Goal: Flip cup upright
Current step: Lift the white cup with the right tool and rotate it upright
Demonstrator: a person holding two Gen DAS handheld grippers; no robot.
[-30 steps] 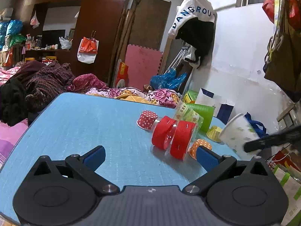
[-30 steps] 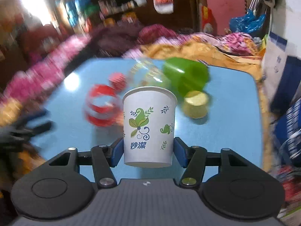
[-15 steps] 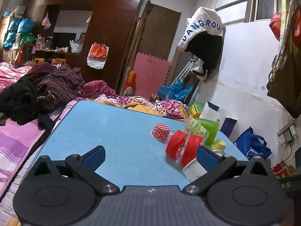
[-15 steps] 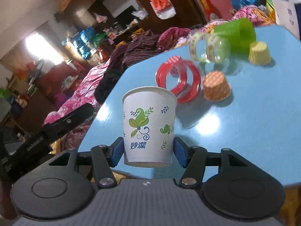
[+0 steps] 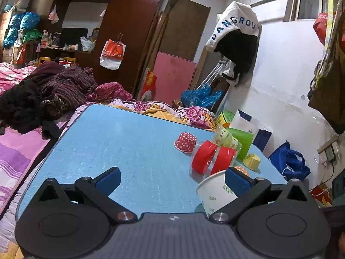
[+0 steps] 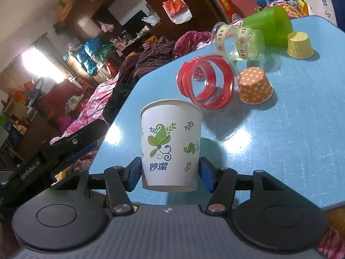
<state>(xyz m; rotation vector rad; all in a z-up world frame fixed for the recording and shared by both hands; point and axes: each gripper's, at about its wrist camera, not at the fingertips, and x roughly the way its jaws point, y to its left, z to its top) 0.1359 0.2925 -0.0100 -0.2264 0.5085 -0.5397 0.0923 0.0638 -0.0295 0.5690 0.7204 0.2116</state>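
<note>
My right gripper point(image 6: 170, 172) is shut on a white paper cup point(image 6: 171, 142) with a green leaf print. The cup stands upright, rim up, at the near edge of the blue table point(image 6: 291, 140). I cannot tell if its base touches the top. In the left wrist view the same cup point(image 5: 213, 192) shows partly behind my right-hand blue pad point(image 5: 236, 182). My left gripper point(image 5: 172, 179) is open and empty, low over the table's near edge, to the left of the cup.
Several cups lie or stand upside down further back: a red-banded clear cup point(image 6: 207, 84), an orange dotted cup point(image 6: 254, 86), a yellow cup point(image 6: 299, 45), a green cup point(image 6: 269, 26), a clear printed cup point(image 6: 239, 41), a red dotted cup point(image 5: 185, 141). Bedding and clothes point(image 5: 43, 95) lie left.
The right gripper has swung the cup down towards the table's near edge, rim up. The cup has come into the left wrist view at lower right. The left gripper stayed open.
</note>
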